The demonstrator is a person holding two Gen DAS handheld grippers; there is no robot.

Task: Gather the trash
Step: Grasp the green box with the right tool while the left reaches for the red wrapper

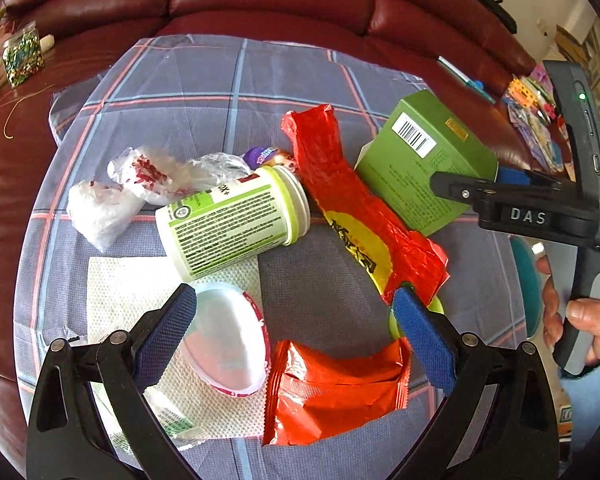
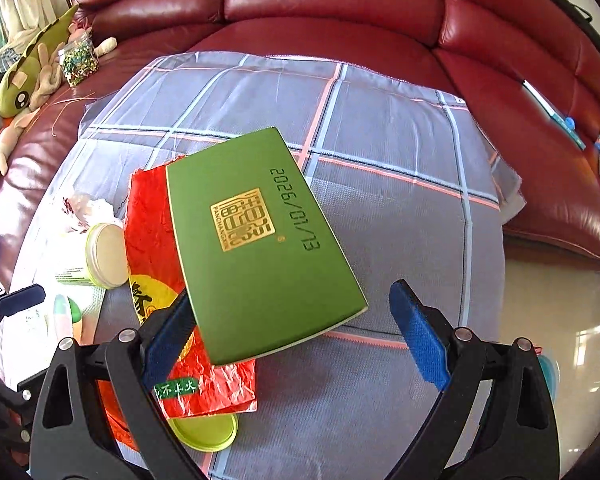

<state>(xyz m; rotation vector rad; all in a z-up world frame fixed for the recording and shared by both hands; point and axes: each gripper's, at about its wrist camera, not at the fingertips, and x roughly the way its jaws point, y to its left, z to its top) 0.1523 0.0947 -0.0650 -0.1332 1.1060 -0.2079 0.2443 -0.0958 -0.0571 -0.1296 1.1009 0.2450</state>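
Left wrist view: the left gripper [image 1: 296, 324] hovers with fingers apart over a white lid [image 1: 228, 344] and red snack bag [image 1: 336, 396] near the checked cloth's [image 1: 204, 80] front edge

Right wrist view: the right gripper [image 2: 292, 340], fingers apart and holding nothing, sits around the green box [image 2: 260, 268]; closing on it looks next

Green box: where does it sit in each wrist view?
Left wrist: green box at upper right, beside the right gripper.
Right wrist: green box at centre, overlapping the long red wrapper.
Shared landmark: that long red wrapper.
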